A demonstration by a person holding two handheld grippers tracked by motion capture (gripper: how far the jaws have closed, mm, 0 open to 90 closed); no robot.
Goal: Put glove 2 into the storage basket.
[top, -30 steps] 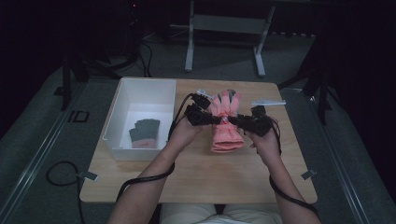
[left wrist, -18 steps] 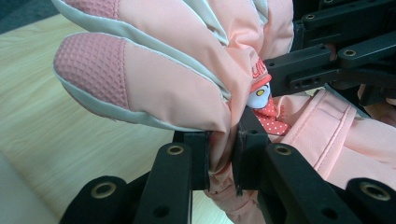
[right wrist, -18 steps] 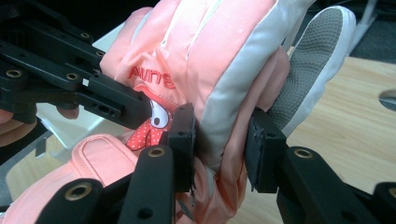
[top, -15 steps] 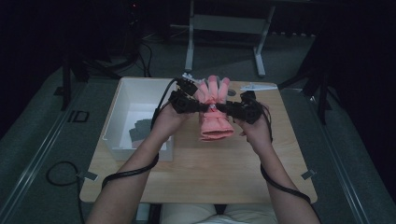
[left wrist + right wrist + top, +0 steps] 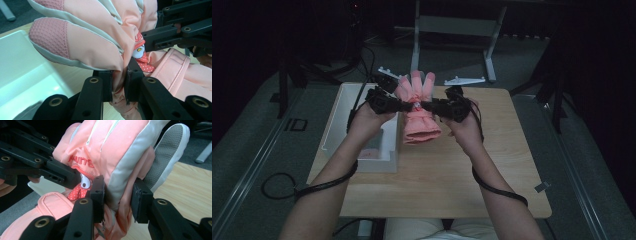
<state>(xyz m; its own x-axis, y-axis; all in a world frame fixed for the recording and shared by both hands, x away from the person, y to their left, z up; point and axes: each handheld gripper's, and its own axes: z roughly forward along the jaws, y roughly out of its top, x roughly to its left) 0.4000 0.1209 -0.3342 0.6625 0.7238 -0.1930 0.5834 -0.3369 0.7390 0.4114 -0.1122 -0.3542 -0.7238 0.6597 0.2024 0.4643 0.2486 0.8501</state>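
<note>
Item 1: left gripper point(image 5: 404, 106), centre of the high view. I have it pinching one side edge of the glove near the wrist; in the left gripper view the pads point(image 5: 108, 86) squeeze a thin fold of pink fabric flat between them.

Item 2: right gripper point(image 5: 429, 106), just right of the first. It is clamped on the opposite side edge; in the right gripper view its jaws stand wider, around a thicker bulge where the grey trim runs down the glove.

Item 3: pink padded glove point(image 5: 418, 112), a pair by the look of the layered fingers. Held between both grippers, raised clear of the tabletop, fingers pointing to the top of the frame, cuff hanging toward the bottom. A small cartoon patch with a dotted scarf point(image 5: 81, 187) sits at the wrist.

Item 4: white bin point(image 5: 337, 120), left of centre, on the tabletop point(image 5: 492, 170); dark folded items inside, mostly hidden behind my left forearm.

Status, as I judge it: pick-up done, both grips secure, glove airborne. Left to do: carry it across to the white bin, lower it in, release both grippers.
</note>
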